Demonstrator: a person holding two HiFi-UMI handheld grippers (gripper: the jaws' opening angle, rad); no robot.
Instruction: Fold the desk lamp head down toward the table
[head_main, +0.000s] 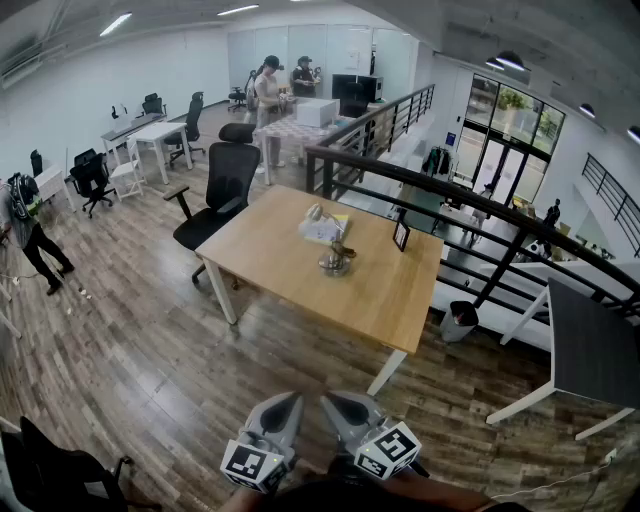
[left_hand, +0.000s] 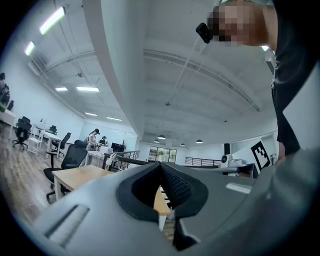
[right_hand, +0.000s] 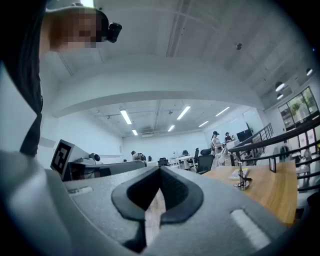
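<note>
Left tool (head_main: 291, 400) and right tool (head_main: 329, 401) clenched empty; desk lamp (head_main: 336, 250) stands upright, unfolded.

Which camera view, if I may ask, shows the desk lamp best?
The head view: the desk lamp stands whole on the table. The right gripper view shows it small, side-on; the left gripper view, only its head.

The table (head_main: 280, 250) is matt pale wood (lamp base (head_main: 334, 264) shiny metal).
</note>
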